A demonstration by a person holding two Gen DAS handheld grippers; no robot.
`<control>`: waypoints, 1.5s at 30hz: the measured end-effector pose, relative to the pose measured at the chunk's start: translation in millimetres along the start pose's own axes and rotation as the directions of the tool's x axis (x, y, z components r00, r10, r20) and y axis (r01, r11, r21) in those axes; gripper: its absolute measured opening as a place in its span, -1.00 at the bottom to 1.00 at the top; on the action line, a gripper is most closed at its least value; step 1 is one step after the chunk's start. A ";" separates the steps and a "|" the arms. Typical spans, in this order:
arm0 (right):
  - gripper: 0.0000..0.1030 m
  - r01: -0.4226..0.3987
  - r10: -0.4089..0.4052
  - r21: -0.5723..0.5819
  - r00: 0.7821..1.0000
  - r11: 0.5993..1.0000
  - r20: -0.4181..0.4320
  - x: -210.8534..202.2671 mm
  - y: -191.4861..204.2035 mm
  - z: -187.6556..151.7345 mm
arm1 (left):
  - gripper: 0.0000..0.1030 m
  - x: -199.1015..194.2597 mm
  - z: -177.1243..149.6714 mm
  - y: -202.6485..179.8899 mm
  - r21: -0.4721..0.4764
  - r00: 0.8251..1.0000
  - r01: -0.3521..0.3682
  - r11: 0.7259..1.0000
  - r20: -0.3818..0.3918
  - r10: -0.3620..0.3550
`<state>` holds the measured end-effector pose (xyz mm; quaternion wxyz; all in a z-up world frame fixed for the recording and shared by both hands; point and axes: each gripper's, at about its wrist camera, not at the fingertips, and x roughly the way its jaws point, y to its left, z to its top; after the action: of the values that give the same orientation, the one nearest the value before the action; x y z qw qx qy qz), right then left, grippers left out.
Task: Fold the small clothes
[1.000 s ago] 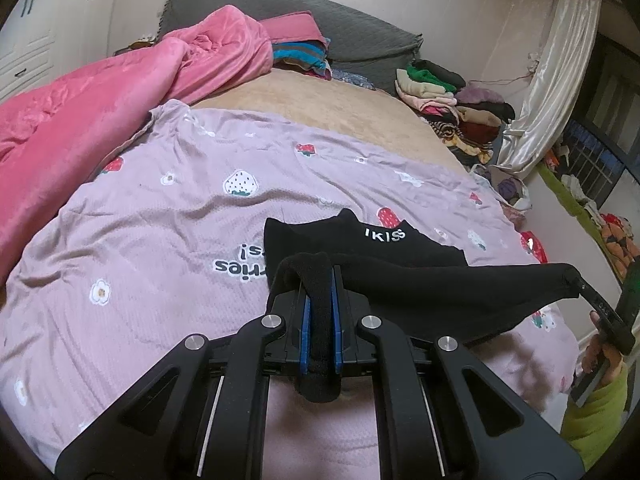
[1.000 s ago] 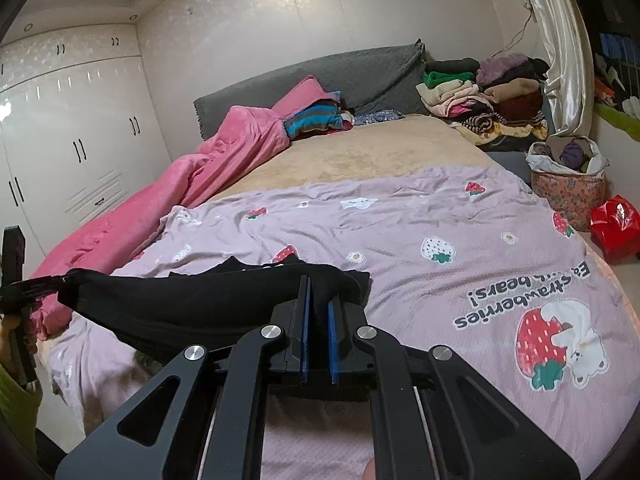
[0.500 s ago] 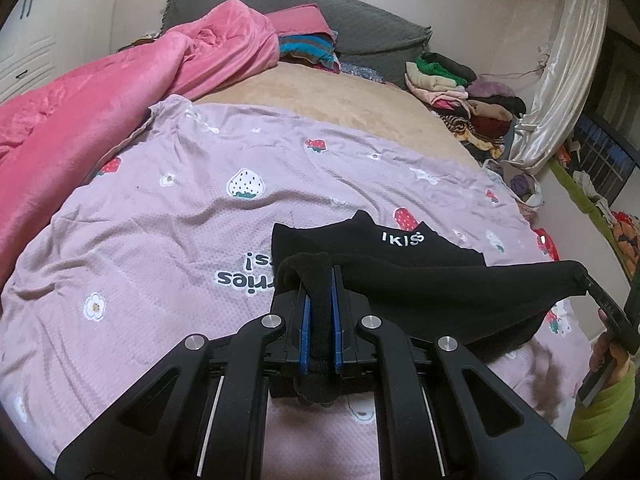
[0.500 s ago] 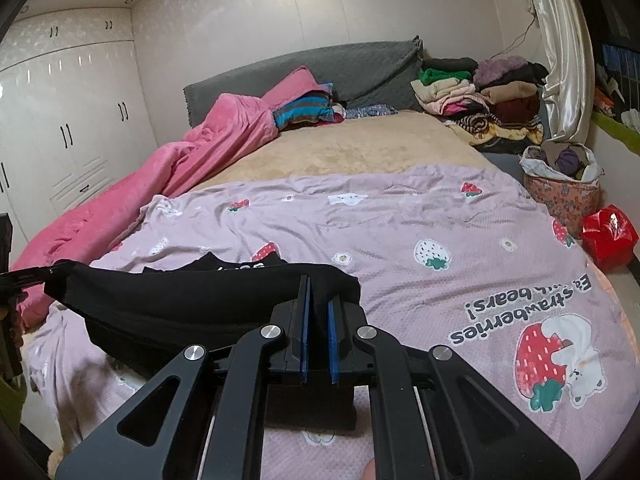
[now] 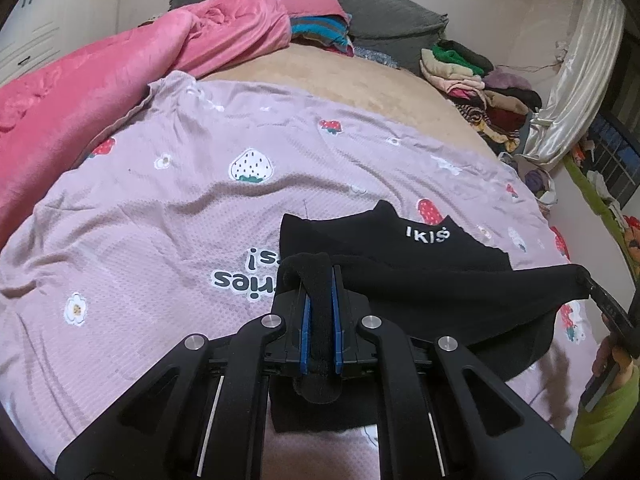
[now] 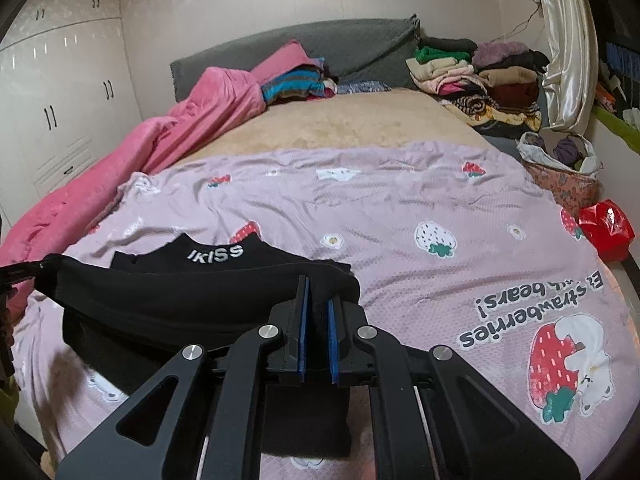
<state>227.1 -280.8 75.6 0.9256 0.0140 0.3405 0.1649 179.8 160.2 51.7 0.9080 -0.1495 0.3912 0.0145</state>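
Note:
A small black garment [image 5: 440, 284] with white "IKISS" lettering on its band is stretched between my two grippers over a lilac strawberry-print sheet [image 5: 160, 208]. My left gripper [image 5: 319, 280] is shut on one corner of the black garment, with cloth bunched between the blue pads. My right gripper [image 6: 316, 292] is shut on the opposite corner of the black garment [image 6: 180, 292]. The held edge runs taut between them; the lettered far part lies on the sheet, and the rest hangs below the jaws. In the left wrist view the right gripper [image 5: 600, 300] shows at the right edge.
A pink blanket [image 5: 100, 80] is heaped along the left of the bed. Folded clothes [image 6: 472, 76] are stacked at the head by a grey headboard [image 6: 352, 44]. A flowered basket [image 6: 564, 176] and a red bag [image 6: 606, 228] sit off the bed's right side. White wardrobes [image 6: 60, 100] line the left wall.
Both grippers have moved forward and down over the sheet with the black garment still stretched between them. The lettered part now lies further onto the sheet.

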 end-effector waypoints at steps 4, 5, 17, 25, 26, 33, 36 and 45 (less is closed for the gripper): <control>-0.86 0.008 -0.007 0.026 1.000 1.000 -0.027 13.1 -2.3 -2.6 | -0.89 9.9 0.1 1.6 -0.002 1.000 -0.011 1.000 -0.010 0.011; -0.78 0.008 -0.007 0.035 0.999 0.999 -0.034 16.6 -2.5 -3.5 | -0.89 11.1 -0.3 2.0 -0.007 1.000 -0.010 1.000 -0.008 0.010; -0.19 -0.004 0.004 0.009 1.000 1.000 -0.009 3.1 9.4 -12.3 | -0.18 -11.1 -2.5 -6.9 0.041 0.998 -0.032 0.999 0.058 0.029; -0.49 -0.080 0.075 -0.086 0.995 0.993 -0.063 3.0 42.8 -27.9 | -0.26 0.0 -28.9 -30.5 0.141 1.000 -0.022 0.990 -0.001 0.022; -0.58 -0.086 0.079 -0.098 0.994 0.991 -0.073 4.2 46.2 -30.3 | -0.41 3.7 -33.2 -31.9 0.146 1.000 -0.019 0.989 -0.016 0.022; -0.65 -0.142 0.122 -0.138 0.982 0.980 -0.145 16.7 67.3 -50.0 | -0.93 26.2 -56.3 -38.0 0.163 0.996 0.012 0.987 -0.095 0.003; -0.65 -0.140 0.111 -0.152 0.977 0.978 -0.182 27.4 72.7 -56.4 | -0.93 34.2 -61.2 -44.6 0.188 0.994 0.013 0.982 -0.108 0.008; -0.69 -0.060 0.023 -0.138 0.967 0.989 -0.256 80.8 65.9 -61.5 | -0.92 75.1 -57.2 -41.6 0.213 0.986 -0.036 0.976 -0.153 0.070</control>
<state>226.3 -198.4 -13.0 0.8694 -0.0670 0.4427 0.2088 197.4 97.5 -28.3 0.8837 -0.0431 0.4658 -0.0144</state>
